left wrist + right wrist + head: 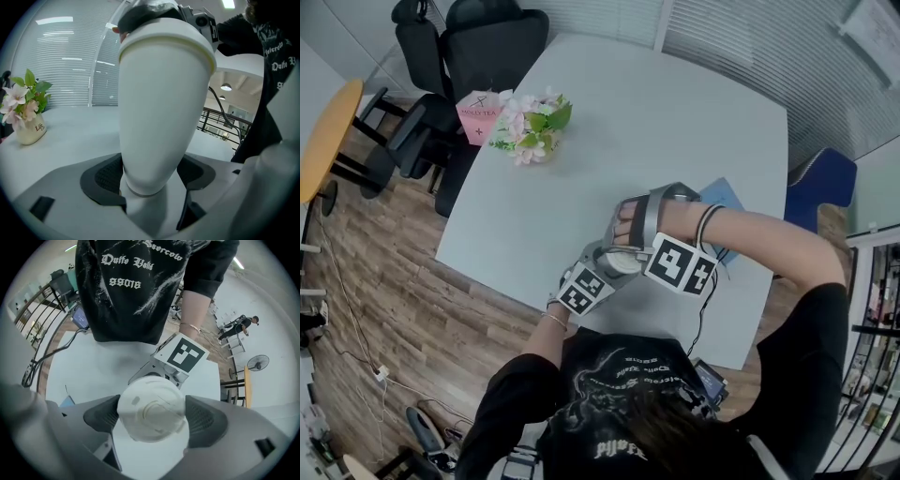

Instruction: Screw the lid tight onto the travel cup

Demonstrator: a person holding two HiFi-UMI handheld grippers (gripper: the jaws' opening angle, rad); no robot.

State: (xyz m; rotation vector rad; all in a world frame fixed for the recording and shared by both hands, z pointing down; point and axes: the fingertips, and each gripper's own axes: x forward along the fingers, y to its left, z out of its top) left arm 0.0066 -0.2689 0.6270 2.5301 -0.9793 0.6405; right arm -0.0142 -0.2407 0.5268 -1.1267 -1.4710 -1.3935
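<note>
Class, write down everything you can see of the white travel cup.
The travel cup is smooth white, plastic-looking, tapering from a wide top to a narrow base with a thin ring. It is held upright over the table's near edge. The left gripper clamps its base; a round white lid sits on top, between the right gripper's pads, which touch its sides.

Soft, even light fills the room, and the white counter point(675, 122) shines bright without harsh glare. In the left gripper view a ceiling lamp point(226, 87) glows just right of the travel cup point(164, 108). Both gripper views bend strongly toward dark, rounded corners, and the travel cup, close to the lens, looks soft and slightly blurred.
</note>
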